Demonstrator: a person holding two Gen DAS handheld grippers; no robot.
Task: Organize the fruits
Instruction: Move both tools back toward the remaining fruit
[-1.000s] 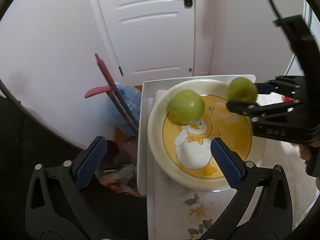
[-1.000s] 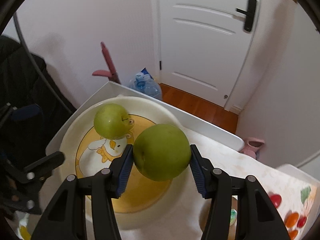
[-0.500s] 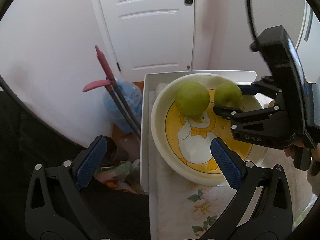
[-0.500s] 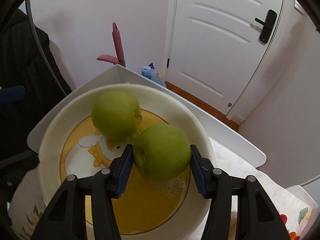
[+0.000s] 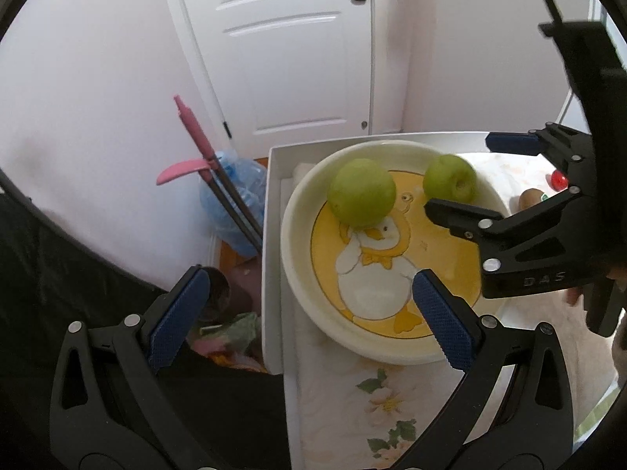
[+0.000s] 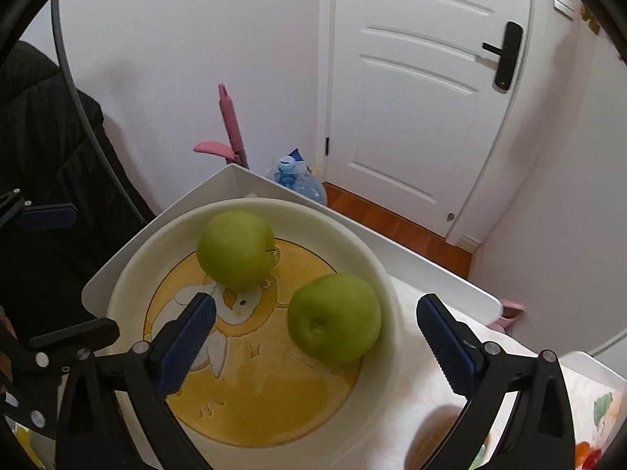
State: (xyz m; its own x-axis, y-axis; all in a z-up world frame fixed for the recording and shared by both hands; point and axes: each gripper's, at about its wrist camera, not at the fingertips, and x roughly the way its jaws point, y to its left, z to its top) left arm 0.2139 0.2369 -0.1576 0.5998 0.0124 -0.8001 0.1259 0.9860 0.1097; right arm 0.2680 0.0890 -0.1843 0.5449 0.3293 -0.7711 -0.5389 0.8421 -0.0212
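- My left gripper (image 5: 309, 313) hangs wide apart with nothing between its blue pads (image 5: 178, 317), low over the near left edge of the plate (image 5: 292, 235).
- The cream plate, with a yellow centre and a white duck drawing, sits on a white tray (image 5: 270, 258) over a flowered cloth (image 5: 386, 399).
- One green apple (image 6: 235, 248) rests on the plate's far left, on the duck's head.
- A second green apple (image 6: 335, 319) lies to its right against the plate's inner rim, apart from the first.
- My right gripper (image 6: 315, 346) is spread wide and empty, its pads (image 6: 444, 342) on either side of that second apple without touching it.
- Behind stand a white door (image 6: 423, 90) and a blue water jug (image 6: 299, 182).
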